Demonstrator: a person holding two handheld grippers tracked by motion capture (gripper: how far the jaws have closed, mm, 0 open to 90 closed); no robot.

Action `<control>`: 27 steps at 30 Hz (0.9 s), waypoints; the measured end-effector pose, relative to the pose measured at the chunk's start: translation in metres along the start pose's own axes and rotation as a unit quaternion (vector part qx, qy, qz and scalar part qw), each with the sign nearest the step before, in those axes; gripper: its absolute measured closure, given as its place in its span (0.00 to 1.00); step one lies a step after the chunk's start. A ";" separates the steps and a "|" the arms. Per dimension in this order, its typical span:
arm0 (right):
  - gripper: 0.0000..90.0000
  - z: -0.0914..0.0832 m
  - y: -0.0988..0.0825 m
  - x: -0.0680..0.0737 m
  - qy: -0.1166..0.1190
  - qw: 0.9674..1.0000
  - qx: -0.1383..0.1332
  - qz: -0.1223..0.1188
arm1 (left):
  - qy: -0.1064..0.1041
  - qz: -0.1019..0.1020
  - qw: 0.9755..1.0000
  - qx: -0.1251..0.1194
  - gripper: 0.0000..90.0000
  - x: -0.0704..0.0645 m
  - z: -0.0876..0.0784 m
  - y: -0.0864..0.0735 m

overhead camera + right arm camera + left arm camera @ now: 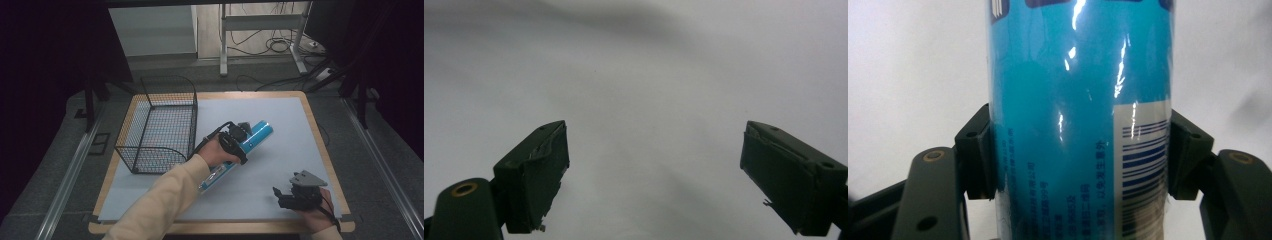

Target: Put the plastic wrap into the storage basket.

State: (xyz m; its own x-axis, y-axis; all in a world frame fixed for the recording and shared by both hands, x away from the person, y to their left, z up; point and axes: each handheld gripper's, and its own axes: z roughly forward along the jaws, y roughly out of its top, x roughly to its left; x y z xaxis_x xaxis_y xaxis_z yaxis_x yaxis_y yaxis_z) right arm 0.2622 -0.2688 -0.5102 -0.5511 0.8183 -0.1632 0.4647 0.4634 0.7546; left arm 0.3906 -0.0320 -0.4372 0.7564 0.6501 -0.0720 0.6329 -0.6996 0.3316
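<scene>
Blue tube (pixel 252 137) lies on worktop (pixel 280 165) just right of wire basket (pixel 159 131). My left gripper (pixel 1080 160) clamps tube mid-body, for balanced carry. My right gripper (pixel 654 175) wide, unloaded, parked well right of basket.

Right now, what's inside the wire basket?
Nothing that I can see: through the basket's mesh only the white mat shows. The blue tube lies outside, held by the left gripper.

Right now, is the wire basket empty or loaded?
Empty. In the high view only bare mesh shows inside the wire basket; the blue tube lies outside it, on the table, between the left gripper's jaws.
</scene>
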 end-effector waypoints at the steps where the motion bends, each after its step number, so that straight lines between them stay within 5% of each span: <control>1: 0.14 0.000 0.000 0.000 0.000 1.000 0.000 0.000 | 0.000 0.002 1.000 0.002 0.35 0.000 -0.001 0.001; 27: 0.14 0.001 0.000 0.000 0.001 1.000 0.002 0.001 | 0.023 0.011 1.000 -0.012 0.35 0.007 -0.043 0.023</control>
State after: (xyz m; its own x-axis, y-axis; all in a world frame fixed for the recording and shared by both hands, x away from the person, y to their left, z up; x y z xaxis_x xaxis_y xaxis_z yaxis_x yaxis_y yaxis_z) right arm 0.2629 -0.2691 -0.5110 -0.5523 0.8181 -0.1601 0.4678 0.4632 0.7527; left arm 0.4037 -0.0309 -0.3897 0.7616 0.6477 -0.0220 0.6115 -0.7070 0.3552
